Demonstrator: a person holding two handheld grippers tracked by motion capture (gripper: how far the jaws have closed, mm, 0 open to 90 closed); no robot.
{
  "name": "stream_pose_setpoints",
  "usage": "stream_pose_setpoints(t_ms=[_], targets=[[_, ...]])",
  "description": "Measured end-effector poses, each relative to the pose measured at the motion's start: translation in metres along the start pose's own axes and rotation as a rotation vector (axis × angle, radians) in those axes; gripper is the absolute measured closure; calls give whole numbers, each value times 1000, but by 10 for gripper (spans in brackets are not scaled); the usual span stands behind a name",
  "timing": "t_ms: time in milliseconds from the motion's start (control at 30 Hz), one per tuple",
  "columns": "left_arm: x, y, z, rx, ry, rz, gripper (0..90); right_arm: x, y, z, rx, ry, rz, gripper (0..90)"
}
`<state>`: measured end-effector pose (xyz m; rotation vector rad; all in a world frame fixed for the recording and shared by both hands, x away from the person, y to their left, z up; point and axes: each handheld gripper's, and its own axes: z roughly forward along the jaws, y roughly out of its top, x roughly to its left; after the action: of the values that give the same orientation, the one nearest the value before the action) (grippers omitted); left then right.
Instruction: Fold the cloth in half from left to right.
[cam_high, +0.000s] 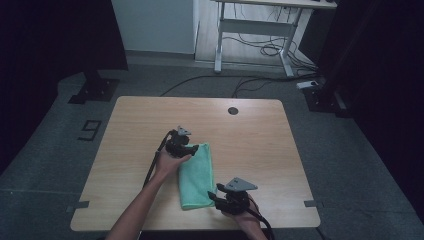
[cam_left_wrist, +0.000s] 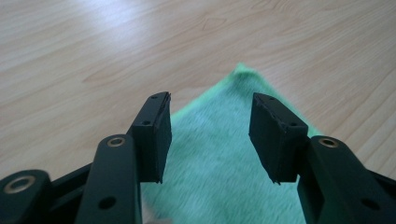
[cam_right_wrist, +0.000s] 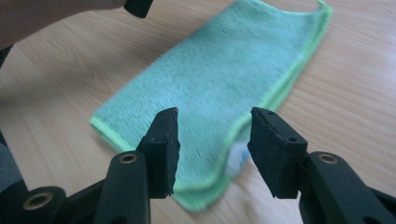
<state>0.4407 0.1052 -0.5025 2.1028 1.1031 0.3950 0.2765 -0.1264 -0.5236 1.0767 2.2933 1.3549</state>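
Folded green microfibre cloth (cam_high: 196, 176) lying flat on the light wooden counter (cam_high: 260, 140), near its front edge. Left hand-held gripper (cam_left_wrist: 210, 135) at the cloth's far left corner, jaws apart, gripping nothing. Right hand-held gripper (cam_right_wrist: 212, 149) at its near right corner, jaws likewise apart above the cloth.

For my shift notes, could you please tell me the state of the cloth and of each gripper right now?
green cloth: folded into a long strip, flat on the table.
left gripper: jaws open above the cloth's corner, not gripping.
right gripper: jaws open over the cloth's end, not gripping.
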Motion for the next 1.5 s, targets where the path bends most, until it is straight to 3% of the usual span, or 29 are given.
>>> stream_pose_setpoints(t_ms=[267, 400, 500, 600, 933, 1200, 1500], targets=[[8, -12, 0, 51, -20, 9, 492, 5, 19, 39, 45, 44, -20, 542], [11, -20, 4, 77, -15, 13, 483, 6, 16, 58, 111, 28, -37, 526], [15, -26, 8, 103, -4, 13, 487, 6, 12, 62, 150, 23, -50, 509], [20, -29, 11, 109, -11, -6, 494, 7, 10, 62, 154, 21, -59, 507], [13, -27, 19, 90, -13, 32, 493, 8, 4, 57, 149, 1, -84, 529], [-6, -17, 30, 100, -32, 64, 493, -1, -7, 38, 134, 3, -58, 544], [-6, -16, 30, 107, -41, 58, 491, -5, -12, 33, 120, -1, -48, 547]])
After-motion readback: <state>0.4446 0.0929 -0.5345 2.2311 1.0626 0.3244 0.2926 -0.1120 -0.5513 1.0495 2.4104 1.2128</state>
